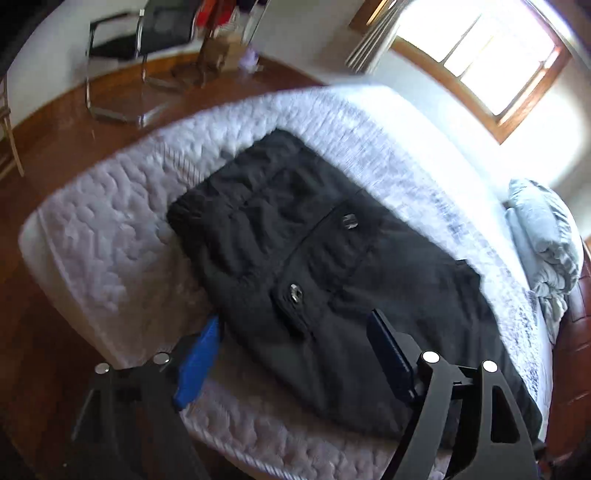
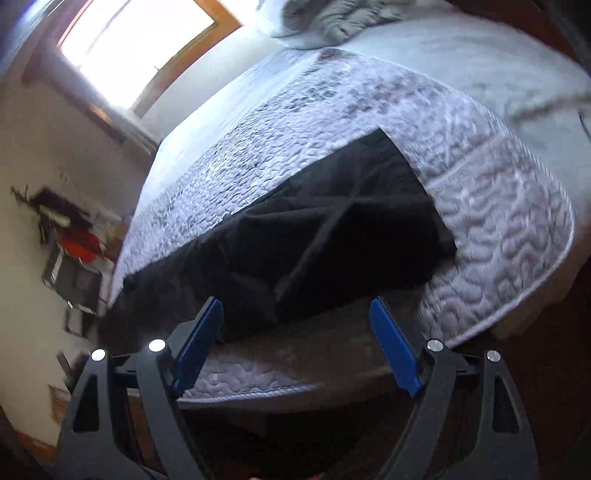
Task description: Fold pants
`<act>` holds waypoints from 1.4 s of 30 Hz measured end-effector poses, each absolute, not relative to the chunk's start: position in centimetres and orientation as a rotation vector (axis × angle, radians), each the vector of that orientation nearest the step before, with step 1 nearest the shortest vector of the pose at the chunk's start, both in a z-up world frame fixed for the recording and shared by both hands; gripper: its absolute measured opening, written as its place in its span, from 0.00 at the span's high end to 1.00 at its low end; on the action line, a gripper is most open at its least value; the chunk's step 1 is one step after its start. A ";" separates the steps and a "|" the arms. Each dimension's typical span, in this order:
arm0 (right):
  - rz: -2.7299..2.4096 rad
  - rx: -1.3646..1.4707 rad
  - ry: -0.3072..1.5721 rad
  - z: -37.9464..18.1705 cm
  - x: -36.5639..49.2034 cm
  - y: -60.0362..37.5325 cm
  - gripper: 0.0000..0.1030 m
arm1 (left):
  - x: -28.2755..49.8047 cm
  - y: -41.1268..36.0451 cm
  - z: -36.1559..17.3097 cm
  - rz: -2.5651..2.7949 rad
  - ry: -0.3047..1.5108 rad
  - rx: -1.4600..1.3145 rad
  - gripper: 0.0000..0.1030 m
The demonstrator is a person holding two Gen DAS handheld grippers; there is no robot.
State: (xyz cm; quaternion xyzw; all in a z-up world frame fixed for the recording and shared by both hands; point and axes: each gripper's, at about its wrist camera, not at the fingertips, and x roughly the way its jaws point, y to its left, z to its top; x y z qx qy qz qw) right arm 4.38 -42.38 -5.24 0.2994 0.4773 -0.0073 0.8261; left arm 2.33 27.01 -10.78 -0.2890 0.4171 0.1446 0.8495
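Black pants lie flat and folded on a white quilted mattress, with two metal buttons showing. My left gripper is open above the near edge of the pants, holding nothing. In the right wrist view the pants lie along the mattress edge. My right gripper is open just in front of the near edge of the pants, holding nothing.
A crumpled light blue blanket lies at the head of the bed; it also shows in the right wrist view. A metal-framed chair stands on the wood floor. A bright window is behind the bed.
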 end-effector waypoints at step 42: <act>-0.036 0.824 1.119 -15.5 9.3 -42.6 0.91 | 7.9 13.3 -15.9 0.166 1.117 -0.392 0.04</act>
